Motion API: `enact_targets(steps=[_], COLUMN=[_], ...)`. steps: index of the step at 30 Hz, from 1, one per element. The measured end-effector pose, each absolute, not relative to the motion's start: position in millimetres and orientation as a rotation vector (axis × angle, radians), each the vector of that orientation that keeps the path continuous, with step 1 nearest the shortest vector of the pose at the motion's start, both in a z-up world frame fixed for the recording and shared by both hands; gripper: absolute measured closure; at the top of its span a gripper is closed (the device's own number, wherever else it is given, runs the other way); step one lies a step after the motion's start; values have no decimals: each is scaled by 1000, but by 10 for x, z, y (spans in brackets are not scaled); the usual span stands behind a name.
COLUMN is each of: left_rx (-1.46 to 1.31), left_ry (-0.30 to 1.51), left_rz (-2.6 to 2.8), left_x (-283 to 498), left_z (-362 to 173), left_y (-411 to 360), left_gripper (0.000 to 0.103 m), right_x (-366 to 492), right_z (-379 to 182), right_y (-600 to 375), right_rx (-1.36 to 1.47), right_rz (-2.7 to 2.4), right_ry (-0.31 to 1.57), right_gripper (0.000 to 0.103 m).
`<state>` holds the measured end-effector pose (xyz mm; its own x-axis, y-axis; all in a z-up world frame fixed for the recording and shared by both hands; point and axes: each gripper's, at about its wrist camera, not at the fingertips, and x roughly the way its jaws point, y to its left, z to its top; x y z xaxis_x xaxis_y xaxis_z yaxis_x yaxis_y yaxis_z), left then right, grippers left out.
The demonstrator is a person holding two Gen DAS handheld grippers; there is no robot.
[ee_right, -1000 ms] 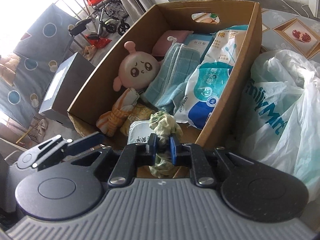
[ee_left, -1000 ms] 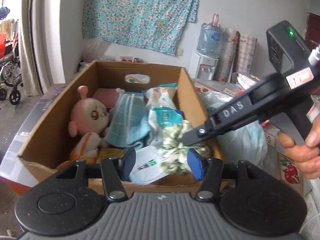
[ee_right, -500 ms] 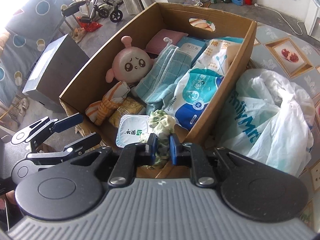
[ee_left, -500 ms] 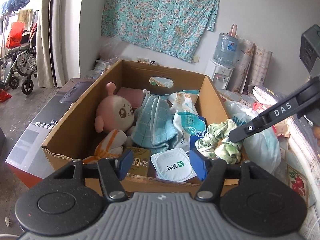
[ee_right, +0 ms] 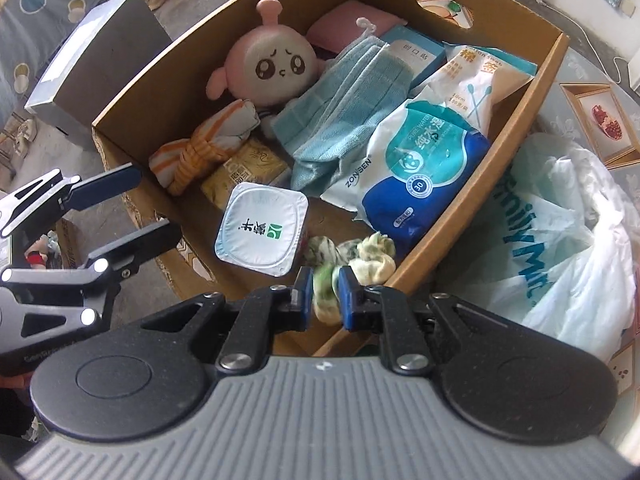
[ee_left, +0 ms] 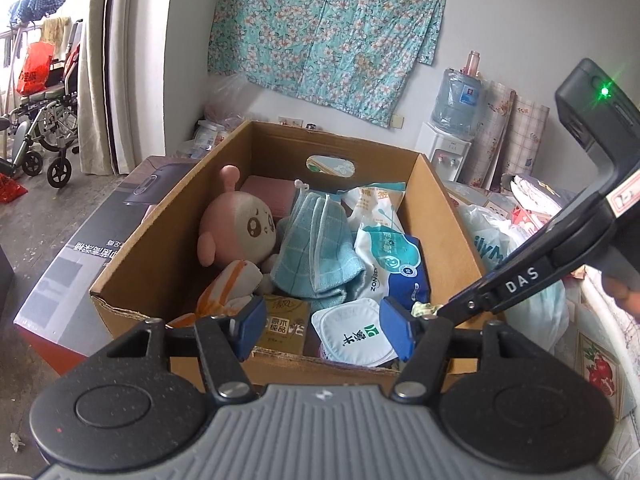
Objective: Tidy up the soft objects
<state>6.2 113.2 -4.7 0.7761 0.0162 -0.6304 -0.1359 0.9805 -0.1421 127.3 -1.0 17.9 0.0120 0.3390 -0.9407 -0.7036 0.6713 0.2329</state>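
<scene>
An open cardboard box (ee_left: 448, 220) (ee_right: 520, 108) holds a pink plush doll (ee_left: 236, 228) (ee_right: 272, 68), a blue towel (ee_left: 316, 244) (ee_right: 344, 104), an orange-striped cloth (ee_right: 204, 144), a blue wet-wipes pack (ee_left: 392, 264) (ee_right: 424, 168) and a white sealed cup (ee_left: 352, 336) (ee_right: 260, 228). My right gripper (ee_right: 325, 296) is shut on a green-and-white scrunchie (ee_right: 360, 256) low in the box's near right corner. Only a bit of the scrunchie (ee_left: 424, 309) shows in the left wrist view. My left gripper (ee_left: 322, 330) is open and empty at the box's near rim.
A white plastic shopping bag (ee_right: 560, 248) (ee_left: 492, 248) lies right of the box. A dark flat carton (ee_left: 104, 248) (ee_right: 100, 60) lies left of it. A wheelchair (ee_left: 40, 128) stands far left, a water dispenser (ee_left: 448, 148) at the back wall.
My right gripper has gone down with the scrunchie from above the box's right wall into its near right corner. My left gripper has drawn back slightly and stays open.
</scene>
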Motion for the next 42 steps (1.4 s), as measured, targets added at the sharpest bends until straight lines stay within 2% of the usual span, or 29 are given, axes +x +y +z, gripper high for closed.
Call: enact_targets(steps=[3,4,6,8,13,16,18,20,25,35,42], left_rx=[-176,-173,-166,-159,-149,-151,-156,-166,-166,-50,57], left_ry=[679,678,674,666,650,651,659,672,703,780,761], left_rz=[83,82,81,83,92,108,109,101,84,181,233], left_x=[64,62,55,43,14,-2,-12,-20,-70,-155,-223], left_z=[-49,-47,-40,-20,62,117,157,191,235,226,205], left_y=[1122,1118,1109,1100,1086,1091,1085,1072,954,577,446], left_gripper=[35,34,24,17,5,1,0,0,0,0,0], right_x=[1284,1281,1246,1161,777,557,417,308,73,-302,-518], right_z=[241,291,414,537,736,796,809,803,680,443,446], right_y=[-59,-101,-215,-363,-754,-998,-1156,-1286,-1519,-1626,-1631], right_rx=[-287,-261,-197,-146,-90,-8,47,89,152,71,-4], right_rz=[842,847,858,854,756,687,630,570,439,233,134], right_ry=[1305,1280,1206,1105,842,747,705,677,690,727,708], right_gripper=[87,83,72,54,23,19,14,3,1,1,1])
